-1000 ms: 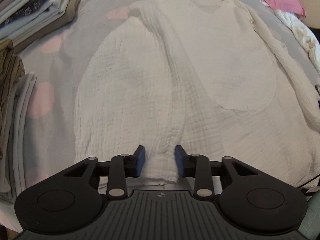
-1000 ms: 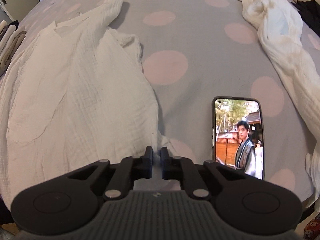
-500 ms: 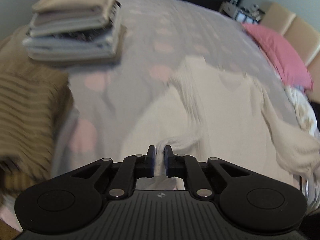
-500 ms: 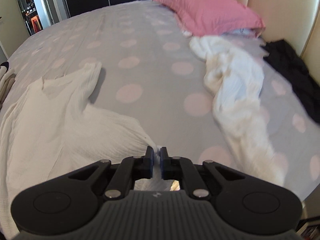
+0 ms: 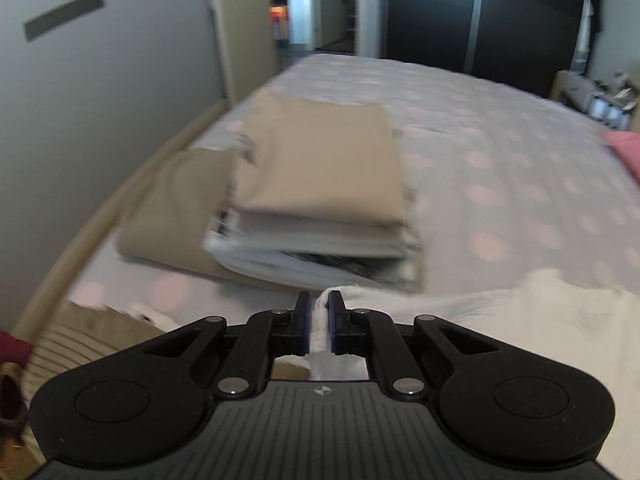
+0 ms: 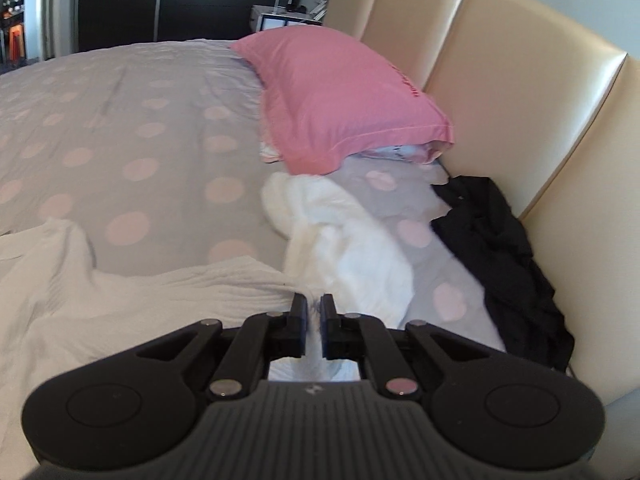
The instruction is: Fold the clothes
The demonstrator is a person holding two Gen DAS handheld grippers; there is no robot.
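Holding the shirt (image 5: 500, 320) tight in my left gripper (image 5: 319, 316) and right gripper (image 6: 314, 316), I fear a thin pinch could slip and spoil the fold.

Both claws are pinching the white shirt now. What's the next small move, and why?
Probably carry both claws forward together, level, to lay the lifted hem toward the collar. The left claw and right claw are each shut on the white shirt, whose body sits on the bed. Stop short of the folded stack and crumpled white garment.
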